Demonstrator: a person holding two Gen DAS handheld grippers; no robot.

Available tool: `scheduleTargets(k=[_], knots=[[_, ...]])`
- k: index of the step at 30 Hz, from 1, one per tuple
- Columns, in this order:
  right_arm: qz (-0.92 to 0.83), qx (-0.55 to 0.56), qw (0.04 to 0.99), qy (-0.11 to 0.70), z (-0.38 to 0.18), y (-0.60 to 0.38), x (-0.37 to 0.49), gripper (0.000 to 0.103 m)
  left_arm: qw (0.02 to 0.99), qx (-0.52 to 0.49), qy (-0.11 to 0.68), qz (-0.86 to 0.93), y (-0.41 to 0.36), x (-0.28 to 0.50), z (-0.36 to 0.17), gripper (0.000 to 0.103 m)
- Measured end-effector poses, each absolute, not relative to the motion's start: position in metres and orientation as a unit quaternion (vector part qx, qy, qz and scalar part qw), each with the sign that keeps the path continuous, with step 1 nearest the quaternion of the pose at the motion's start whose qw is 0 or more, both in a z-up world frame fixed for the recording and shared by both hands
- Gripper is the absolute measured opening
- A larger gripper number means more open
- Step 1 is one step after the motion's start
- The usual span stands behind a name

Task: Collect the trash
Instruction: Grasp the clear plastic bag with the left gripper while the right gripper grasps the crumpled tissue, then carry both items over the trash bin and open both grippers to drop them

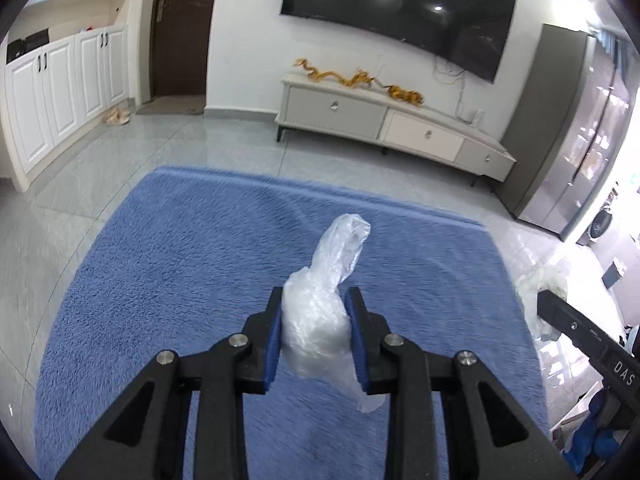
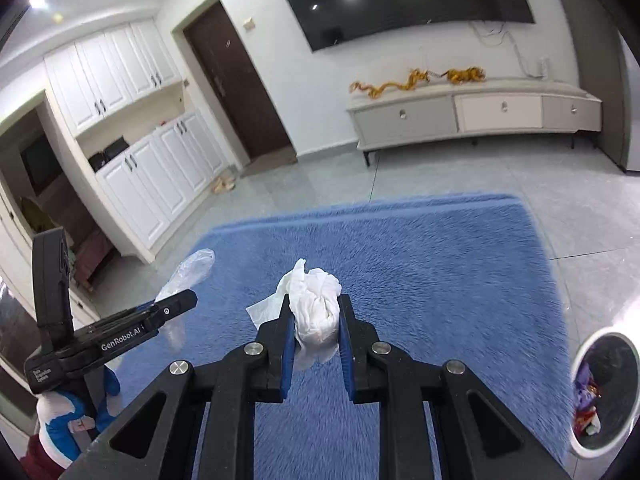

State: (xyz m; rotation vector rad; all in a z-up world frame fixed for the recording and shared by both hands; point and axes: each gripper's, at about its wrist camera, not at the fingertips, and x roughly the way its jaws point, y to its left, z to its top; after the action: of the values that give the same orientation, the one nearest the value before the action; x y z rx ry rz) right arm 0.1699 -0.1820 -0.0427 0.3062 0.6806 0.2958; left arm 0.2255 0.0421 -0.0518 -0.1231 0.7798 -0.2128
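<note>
My left gripper (image 1: 314, 300) is shut on a crumpled clear plastic bag (image 1: 320, 312) and holds it above the blue rug (image 1: 180, 260). My right gripper (image 2: 314, 308) is shut on a crumpled white tissue (image 2: 316, 304), also above the rug (image 2: 440, 280). The left gripper and its bag (image 2: 192, 268) show at the left of the right wrist view. The right gripper's tissue (image 1: 540, 284) shows at the right edge of the left wrist view. A white trash bin (image 2: 624, 344) with colourful wrappers inside stands at the rug's right edge.
A low TV cabinet (image 1: 392, 120) with yellow ornaments stands against the far wall under a wall TV (image 1: 400, 16). White cupboards (image 1: 60, 92) and a dark door (image 1: 180, 32) are at the left. Slippers (image 1: 116, 117) lie on the tile floor.
</note>
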Motion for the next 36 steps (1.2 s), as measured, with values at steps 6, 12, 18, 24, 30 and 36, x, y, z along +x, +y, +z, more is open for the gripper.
scheduleTargets(k=[6, 12, 18, 24, 30, 36], knots=[[0.088, 0.177, 0.937, 0.288, -0.017, -0.220, 0.110, 0.018, 0.919, -0.049, 0.364, -0.143, -0.003, 0.188, -0.030, 0.028], [0.028, 0.206, 0.946, 0.251, -0.004, -0.266, 0.064, 0.018, 0.916, -0.021, 0.354, -0.189, -0.068, 0.161, -0.010, 0.028], [-0.035, 0.235, 0.944, 0.231, -0.008, -0.320, 0.035, 0.018, 0.902, 0.020, 0.355, -0.243, -0.151, 0.145, -0.007, 0.028], [-0.118, 0.290, 0.918, 0.245, -0.042, -0.389, 0.023, 0.018, 0.877, 0.060, 0.379, -0.291, -0.243, 0.145, -0.026, 0.028], [-0.192, 0.332, 0.879, 0.282, -0.098, -0.442, 0.018, 0.018, 0.844, 0.089, 0.417, -0.326, -0.336, 0.156, -0.062, 0.028], [-0.238, 0.370, 0.839, 0.319, -0.153, -0.482, 0.024, 0.018, 0.815, 0.113, 0.453, -0.343, -0.406, 0.177, -0.102, 0.028]])
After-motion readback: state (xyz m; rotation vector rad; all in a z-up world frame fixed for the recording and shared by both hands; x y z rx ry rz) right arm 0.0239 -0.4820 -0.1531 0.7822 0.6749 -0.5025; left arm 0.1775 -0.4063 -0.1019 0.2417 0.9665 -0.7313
